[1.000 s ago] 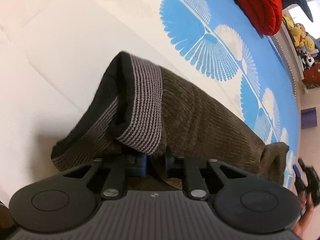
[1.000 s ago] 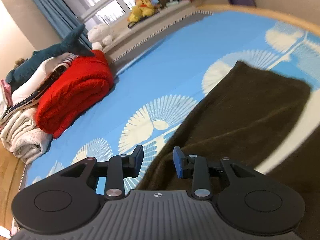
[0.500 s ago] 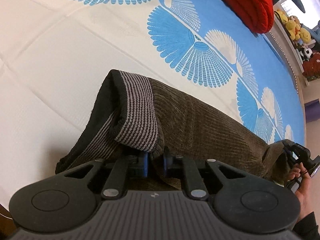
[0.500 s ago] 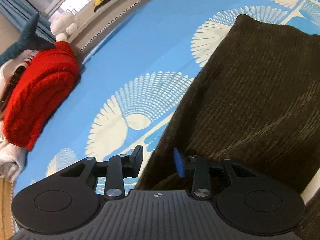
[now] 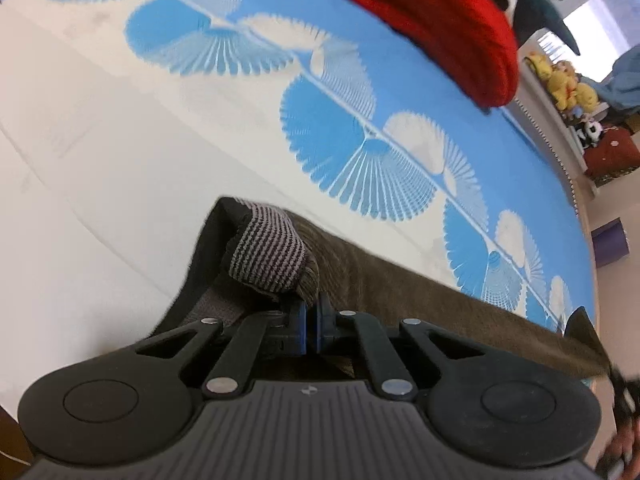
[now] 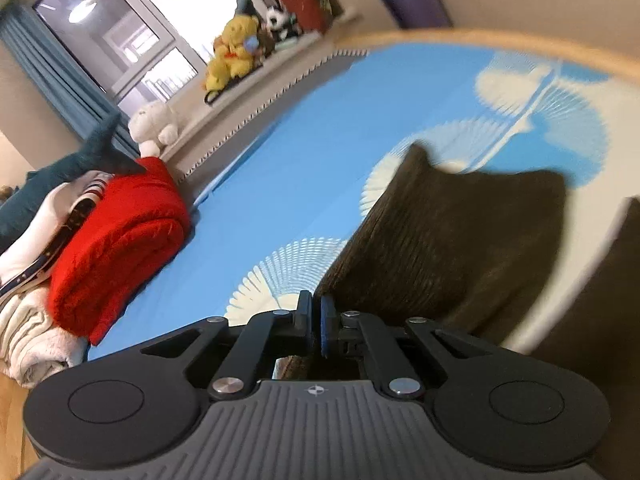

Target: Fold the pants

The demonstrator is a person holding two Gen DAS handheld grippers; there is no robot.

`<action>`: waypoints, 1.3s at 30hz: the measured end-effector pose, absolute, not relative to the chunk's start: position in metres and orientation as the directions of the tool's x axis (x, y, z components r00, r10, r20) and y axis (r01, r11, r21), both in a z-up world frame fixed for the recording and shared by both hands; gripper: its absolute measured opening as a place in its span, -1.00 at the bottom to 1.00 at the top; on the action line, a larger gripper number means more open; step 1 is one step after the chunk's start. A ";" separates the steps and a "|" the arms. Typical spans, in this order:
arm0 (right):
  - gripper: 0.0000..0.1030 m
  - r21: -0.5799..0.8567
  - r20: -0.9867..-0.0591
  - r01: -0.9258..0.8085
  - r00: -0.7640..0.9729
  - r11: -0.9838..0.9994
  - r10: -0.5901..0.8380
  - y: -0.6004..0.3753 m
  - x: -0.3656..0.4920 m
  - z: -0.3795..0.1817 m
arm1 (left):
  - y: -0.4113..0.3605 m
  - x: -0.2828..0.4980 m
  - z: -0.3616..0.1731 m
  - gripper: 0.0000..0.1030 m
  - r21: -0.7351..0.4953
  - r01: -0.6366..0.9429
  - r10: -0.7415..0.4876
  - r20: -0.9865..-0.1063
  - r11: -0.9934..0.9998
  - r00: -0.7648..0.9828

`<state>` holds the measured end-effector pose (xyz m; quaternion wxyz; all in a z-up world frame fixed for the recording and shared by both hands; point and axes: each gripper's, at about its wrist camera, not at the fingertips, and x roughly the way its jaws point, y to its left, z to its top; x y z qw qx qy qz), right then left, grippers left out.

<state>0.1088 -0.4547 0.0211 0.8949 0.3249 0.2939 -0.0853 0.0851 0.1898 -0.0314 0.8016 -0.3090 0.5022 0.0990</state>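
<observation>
The brown corduroy pants lie on a bed sheet with blue and white fans. My left gripper is shut on their waist end, just under the grey-and-black striped waistband, its jaws closing tight, and holds it off the bed. From there the fabric runs as a taut band to the right, where the other gripper shows as a blur at the frame's edge. In the right wrist view my right gripper has closed on the near edge of the pants, which rise blurred to its right.
A folded red blanket lies on a pile of pale folded laundry at the far side of the bed. Plush toys line a sill by the window. The wooden bed rim curves behind the pants.
The right gripper's jaws went from open to shut on the pants' edge and swung quickly. The left gripper tightened and rose with the waistband, drawing the fabric taut.
</observation>
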 end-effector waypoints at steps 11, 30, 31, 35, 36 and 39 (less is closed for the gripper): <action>-0.93 0.369 -0.738 0.370 0.675 0.852 0.027 -0.485 -0.031 -0.012 | 0.191 0.060 -0.047 -0.93 -0.333 -0.500 -0.169 -0.923 0.799 0.344; -0.25 0.212 -0.782 0.241 0.623 0.947 0.016 -0.443 0.161 -0.067 | 0.181 0.090 -0.089 -0.23 -0.275 -0.585 -0.168 -0.958 0.763 0.231; -0.24 0.196 -0.793 0.239 0.609 0.951 0.011 -0.441 0.168 -0.073 | 0.180 0.091 -0.090 -0.23 -0.271 -0.586 -0.164 -0.959 0.764 0.229; -0.23 0.085 -0.824 0.195 0.565 0.977 -0.041 -0.425 0.178 -0.089 | 0.178 0.094 -0.092 -0.25 -0.246 -0.587 -0.143 -0.966 0.771 0.217; -0.38 0.058 -0.824 0.187 0.563 0.981 -0.059 -0.423 0.178 -0.090 | 0.177 0.095 -0.092 -0.26 -0.239 -0.585 -0.135 -0.967 0.775 0.215; -0.88 0.052 -0.793 0.277 0.596 0.959 -0.129 -0.437 0.171 -0.075 | 0.176 0.093 -0.090 -0.44 -0.229 -0.585 -0.118 -0.968 0.778 0.221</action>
